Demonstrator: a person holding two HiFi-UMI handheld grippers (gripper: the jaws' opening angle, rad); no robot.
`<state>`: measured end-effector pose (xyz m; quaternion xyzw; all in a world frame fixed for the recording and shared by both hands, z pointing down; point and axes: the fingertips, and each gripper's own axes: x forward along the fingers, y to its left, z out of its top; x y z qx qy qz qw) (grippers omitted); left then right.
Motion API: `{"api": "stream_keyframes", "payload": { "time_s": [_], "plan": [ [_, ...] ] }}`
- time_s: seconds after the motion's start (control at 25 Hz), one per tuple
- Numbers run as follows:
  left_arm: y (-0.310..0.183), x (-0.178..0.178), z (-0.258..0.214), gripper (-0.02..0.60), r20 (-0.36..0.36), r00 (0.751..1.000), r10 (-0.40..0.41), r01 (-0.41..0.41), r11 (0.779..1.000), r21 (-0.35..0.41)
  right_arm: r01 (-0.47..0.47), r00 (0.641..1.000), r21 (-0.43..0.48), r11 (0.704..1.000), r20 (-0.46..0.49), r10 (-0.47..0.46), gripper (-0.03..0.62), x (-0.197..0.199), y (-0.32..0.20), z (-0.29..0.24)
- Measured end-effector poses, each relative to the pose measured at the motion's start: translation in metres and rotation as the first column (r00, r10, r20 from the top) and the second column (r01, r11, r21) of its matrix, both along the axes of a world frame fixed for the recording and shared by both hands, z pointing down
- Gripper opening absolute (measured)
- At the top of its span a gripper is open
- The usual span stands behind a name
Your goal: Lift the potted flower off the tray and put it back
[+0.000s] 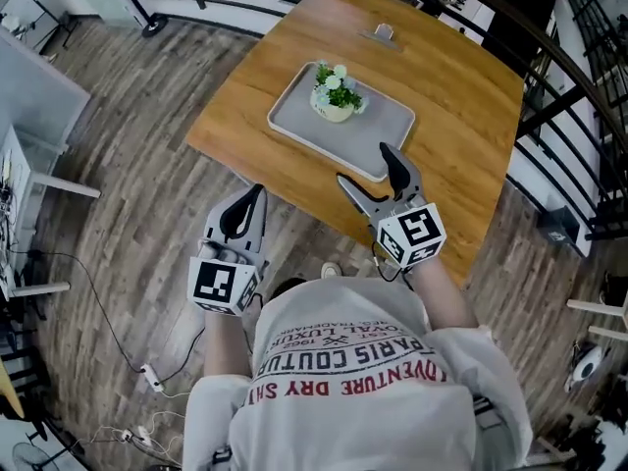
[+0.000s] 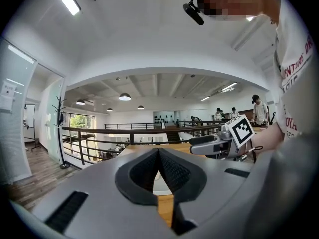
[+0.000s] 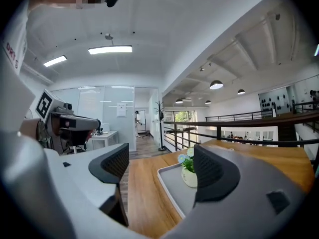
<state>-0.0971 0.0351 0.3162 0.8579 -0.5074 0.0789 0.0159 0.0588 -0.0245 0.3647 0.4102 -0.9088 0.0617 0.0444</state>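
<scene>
**Potted flower**: small cream pot with green leaves and white and pale-blue blossoms. It stands upright on the tray, toward the tray's far-left part. Neither gripper touches it.

**Tray**: grey, rectangular, with rounded corners and a low rim. It lies askew on the table, close to the table's near edge.

**Table**: wooden top. A small clip-like item lies near the far edge, well apart from the tray.

**Right gripper**: you hold it with its jaws spread wide and nothing between the pads. In the head view its tips reach over the tray's near corner. In the right gripper view the pot shows beyond the jaws, beside the right one and well apart from it.

**Left gripper**: its jaws are closed on each other. The ribbed pads meet along one line and hold nothing. You hold it over the plank floor, short of the table's near-left edge and level with your right gripper.

**Railing**: dark metal, running around the table's far and right sides.

**Cables**: these lie loose on the floor at your left.
</scene>
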Motion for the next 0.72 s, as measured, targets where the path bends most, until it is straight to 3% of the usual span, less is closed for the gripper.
{"api": "stream_keyframes", "payload": {
  "time_s": [0.36,0.52,0.72],
  "plan": [
    [-0.078,0.029,0.042,0.012,-0.013,0.985,0.169,-0.170,0.981,-0.095,-0.047,0.997,-0.121,0.992,-0.064,0.039,0.416,0.018,-0.055,0.053],
    [-0.120,0.034,0.055,0.012,-0.023,0.956,0.291,-0.292,0.951,-0.105,-0.070,0.990,-0.168,0.983,-0.130,0.048,0.426,0.010,-0.085,0.076],
    [-0.167,0.039,0.070,0.012,-0.052,0.904,0.424,-0.427,0.894,-0.138,-0.120,0.973,-0.189,0.975,-0.217,0.078,0.437,0.004,-0.119,0.101]
  ]
}}
